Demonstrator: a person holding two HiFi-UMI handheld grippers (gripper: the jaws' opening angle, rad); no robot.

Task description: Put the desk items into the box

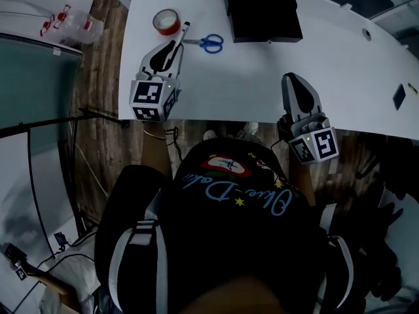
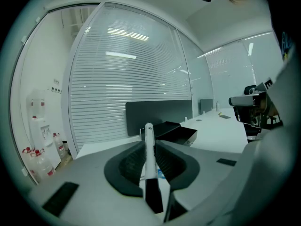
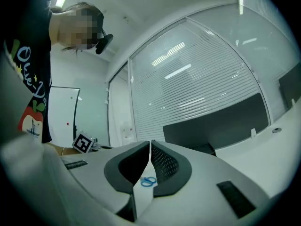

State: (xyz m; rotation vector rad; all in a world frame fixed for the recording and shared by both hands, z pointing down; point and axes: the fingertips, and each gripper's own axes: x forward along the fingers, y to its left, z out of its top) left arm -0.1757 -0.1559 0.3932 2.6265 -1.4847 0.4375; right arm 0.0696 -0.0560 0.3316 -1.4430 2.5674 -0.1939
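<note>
On the white desk (image 1: pixel 249 77) lay one red tape roll (image 1: pixel 165 21) and one pair of blue scissors (image 1: pixel 206 42), close together, with one black box (image 1: pixel 262 8) just right of them at the far side. One marker (image 1: pixel 181 34) was clamped in the left gripper (image 2: pixel 149 147) near the desk's left edge. The right gripper (image 3: pixel 150 145), jaws together and empty, hung over the near edge, bare desktop ahead.
</note>
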